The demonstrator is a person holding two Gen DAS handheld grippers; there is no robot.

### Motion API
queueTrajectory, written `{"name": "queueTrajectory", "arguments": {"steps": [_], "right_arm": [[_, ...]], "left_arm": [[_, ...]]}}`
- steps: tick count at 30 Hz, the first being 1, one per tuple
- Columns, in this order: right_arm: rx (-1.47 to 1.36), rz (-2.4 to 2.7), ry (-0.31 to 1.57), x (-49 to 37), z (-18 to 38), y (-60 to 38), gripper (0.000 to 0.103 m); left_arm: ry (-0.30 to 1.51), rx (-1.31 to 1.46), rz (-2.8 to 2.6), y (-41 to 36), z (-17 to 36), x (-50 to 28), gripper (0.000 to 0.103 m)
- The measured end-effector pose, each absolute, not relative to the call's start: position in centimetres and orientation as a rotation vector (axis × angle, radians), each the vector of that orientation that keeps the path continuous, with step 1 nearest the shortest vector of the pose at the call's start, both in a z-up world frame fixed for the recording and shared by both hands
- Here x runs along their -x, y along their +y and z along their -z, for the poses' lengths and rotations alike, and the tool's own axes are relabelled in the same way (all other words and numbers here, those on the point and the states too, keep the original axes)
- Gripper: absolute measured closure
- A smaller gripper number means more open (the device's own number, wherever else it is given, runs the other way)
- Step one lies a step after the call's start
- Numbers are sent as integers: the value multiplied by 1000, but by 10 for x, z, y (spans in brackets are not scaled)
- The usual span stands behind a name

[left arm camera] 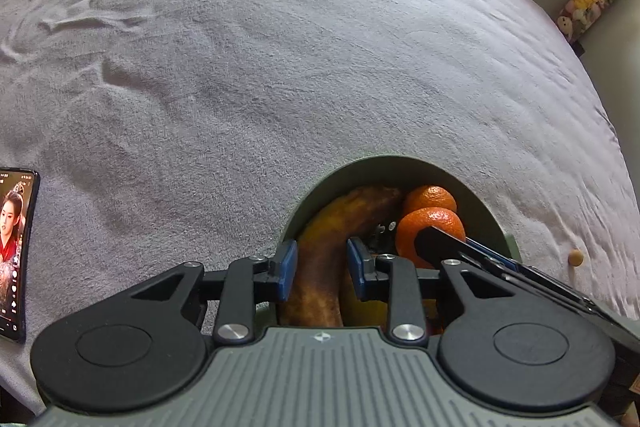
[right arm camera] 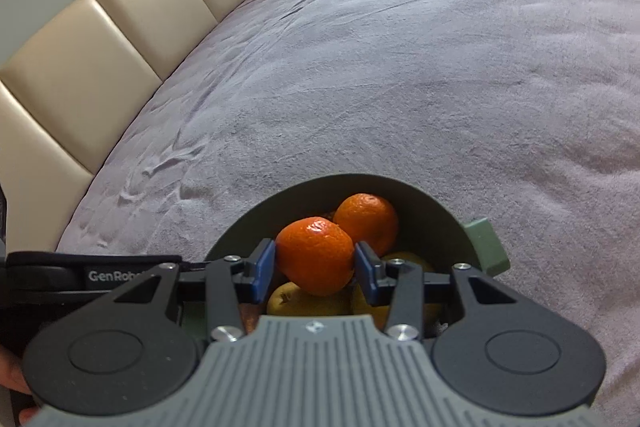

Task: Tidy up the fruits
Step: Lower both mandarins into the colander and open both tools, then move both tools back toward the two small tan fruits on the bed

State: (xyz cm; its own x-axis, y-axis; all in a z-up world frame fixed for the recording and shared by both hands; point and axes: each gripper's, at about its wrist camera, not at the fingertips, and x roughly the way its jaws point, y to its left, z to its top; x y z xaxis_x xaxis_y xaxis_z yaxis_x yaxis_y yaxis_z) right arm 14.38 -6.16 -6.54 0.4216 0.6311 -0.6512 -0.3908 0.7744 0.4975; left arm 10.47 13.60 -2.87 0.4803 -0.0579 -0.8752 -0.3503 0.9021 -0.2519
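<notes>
Right wrist: right tool (right arm camera: 315, 269) grips glossy orange (right arm camera: 314, 255); left tool (left arm camera: 322, 273) clamps browned banana (left arm camera: 320, 267).

Right tool (right arm camera: 315, 267) round orange (right arm camera: 314, 257), bowl (right arm camera: 448, 223)

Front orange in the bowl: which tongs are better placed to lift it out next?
Right. The right tongs already straddle the front orange in the green bowl; contact unclear. The left tongs straddle the browned banana instead.

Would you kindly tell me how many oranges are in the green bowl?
2: the near orange sits between the right claw fingers; the far orange rests behind it. The green bowl may hide others.
</notes>
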Motion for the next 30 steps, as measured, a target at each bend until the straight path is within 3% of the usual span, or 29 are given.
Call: {"name": "queueTrajectory", "arguments": {"steps": [14, 18, 21, 25, 30], "right_arm": [[-311, -661, 916, -140, 56, -67, 56], [-278, -611, 879, -133, 43, -74, 41], [-242, -570, 841, -128, 31, -82, 38], [-172, -498, 783, -118, 15, -97, 24], [-70, -355, 730, -106, -1, -121, 21]], "left_arm": [[1045, 407, -167, 130, 19, -102, 68], [1011, 388, -147, 123, 8, -97, 68], [985, 360, -120, 112, 0, -95, 68], [942, 251, -115, 93, -12, -92, 68], [888, 213, -65, 70, -25, -88, 64]]}}
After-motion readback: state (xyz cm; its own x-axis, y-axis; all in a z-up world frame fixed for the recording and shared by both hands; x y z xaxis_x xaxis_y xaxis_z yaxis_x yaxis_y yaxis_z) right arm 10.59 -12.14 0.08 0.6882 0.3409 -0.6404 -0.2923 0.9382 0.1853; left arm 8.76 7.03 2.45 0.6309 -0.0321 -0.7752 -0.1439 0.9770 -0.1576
